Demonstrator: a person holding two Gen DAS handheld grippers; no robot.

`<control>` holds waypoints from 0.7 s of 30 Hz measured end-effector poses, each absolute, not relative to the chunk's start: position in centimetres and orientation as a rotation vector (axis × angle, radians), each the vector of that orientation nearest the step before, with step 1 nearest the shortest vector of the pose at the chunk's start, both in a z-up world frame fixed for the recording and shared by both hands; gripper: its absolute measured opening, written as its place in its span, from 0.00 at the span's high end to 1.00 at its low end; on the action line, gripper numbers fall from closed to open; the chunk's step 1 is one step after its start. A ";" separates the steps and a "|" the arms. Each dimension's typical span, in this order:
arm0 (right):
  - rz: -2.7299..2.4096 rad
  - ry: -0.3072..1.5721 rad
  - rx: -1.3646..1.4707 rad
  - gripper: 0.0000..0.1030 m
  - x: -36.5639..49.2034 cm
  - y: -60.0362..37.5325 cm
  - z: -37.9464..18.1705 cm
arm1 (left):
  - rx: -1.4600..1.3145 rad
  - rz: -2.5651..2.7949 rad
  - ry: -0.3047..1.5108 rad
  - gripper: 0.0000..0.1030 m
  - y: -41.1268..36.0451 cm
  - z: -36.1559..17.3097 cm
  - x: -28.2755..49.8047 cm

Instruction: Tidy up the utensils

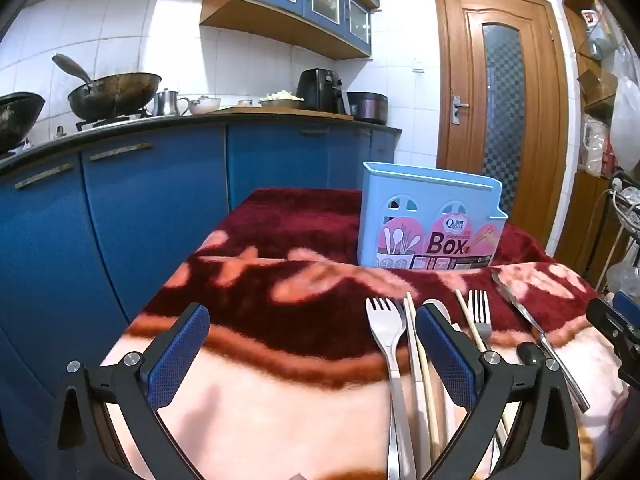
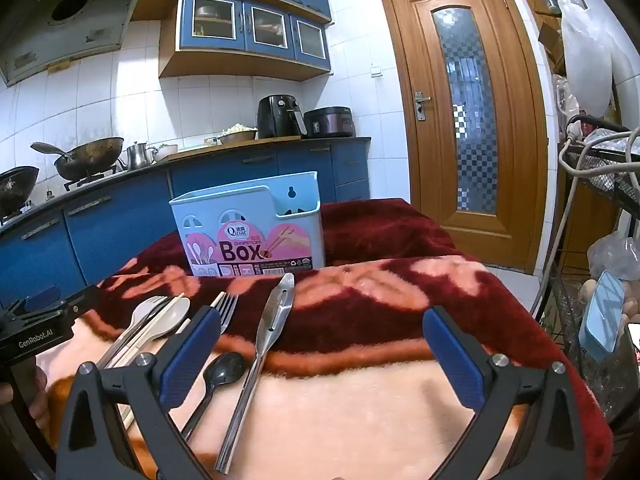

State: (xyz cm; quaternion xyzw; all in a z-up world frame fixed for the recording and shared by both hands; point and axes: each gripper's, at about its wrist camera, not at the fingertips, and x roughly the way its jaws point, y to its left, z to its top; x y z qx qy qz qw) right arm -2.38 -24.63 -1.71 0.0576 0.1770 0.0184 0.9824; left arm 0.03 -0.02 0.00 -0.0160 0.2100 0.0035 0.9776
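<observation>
Both tools hovered low over a surface draped in a plush blanket (image 1: 280, 400) patterned in dark red, pink and cream. The left tool (image 1: 312, 356) stood with its blue-padded fingers spread wide and nothing between them but blanket; its right finger (image 1: 444, 352) lay over part of the row of cutlery. The right tool (image 2: 320, 356) was likewise fully spread and held nothing, though the handle of a long steel peeler-like utensil (image 2: 276, 316) ran through the gap between its fingers, just beside the left one. The utensils lay side by side near the front edge of the surface: a broad silver fork (image 1: 384, 324), a pair of pale wooden chopsticks (image 1: 416, 348), a cream plastic spoon (image 2: 172, 316), a second, narrower steel fork (image 1: 480, 312), a small black spoon (image 2: 224, 368) and the steel utensil at the far right of the row. Behind them, well apart from the cutlery, a light blue plastic chopstick holder (image 2: 248, 220) with a pink label reading "Box" stood upright on the blanket. In the right wrist view the left tool's black body appeared at the left edge, gripped by a hand (image 2: 36, 396).
</observation>
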 end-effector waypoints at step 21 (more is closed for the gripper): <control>0.038 0.355 0.119 0.00 -2.4 -24.7 -1.7 | -0.028 0.008 0.405 0.01 0.0 0.0 -0.1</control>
